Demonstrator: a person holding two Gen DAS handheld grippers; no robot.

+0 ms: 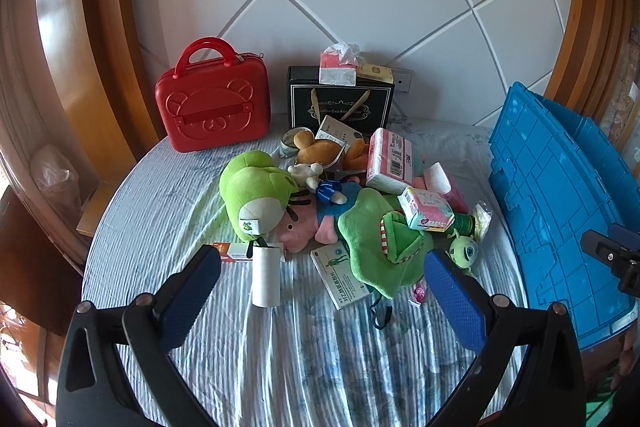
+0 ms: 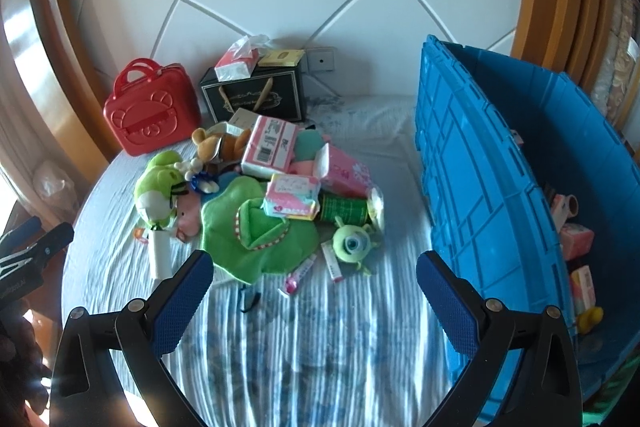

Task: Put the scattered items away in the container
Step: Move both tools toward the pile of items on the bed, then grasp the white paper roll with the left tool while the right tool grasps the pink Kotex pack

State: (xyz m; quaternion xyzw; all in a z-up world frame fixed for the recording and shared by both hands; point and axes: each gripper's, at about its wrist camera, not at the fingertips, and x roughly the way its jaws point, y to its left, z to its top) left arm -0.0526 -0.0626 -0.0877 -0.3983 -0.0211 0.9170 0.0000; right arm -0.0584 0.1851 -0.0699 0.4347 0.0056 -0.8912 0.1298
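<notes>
- The heap of scattered items (image 2: 260,203) lies mid-bed, left of the blue bin (image 2: 480,187); mostly soft, light plush, so pinch the one-eyed monster (image 2: 352,245) by its body.
- Boxed tissue packs (image 2: 270,147) should crush easily.
- Both claws gape empty: left claw (image 1: 320,291), right claw (image 2: 316,291).
- Underneath the green plush (image 2: 256,231), things stay hidden.

A blue-striped bed (image 2: 304,339) is covered with a toy-and-packet heap (image 2: 260,203), flanked by a red case (image 2: 152,115), black box (image 2: 256,99) and blue crate (image 2: 480,187).
</notes>
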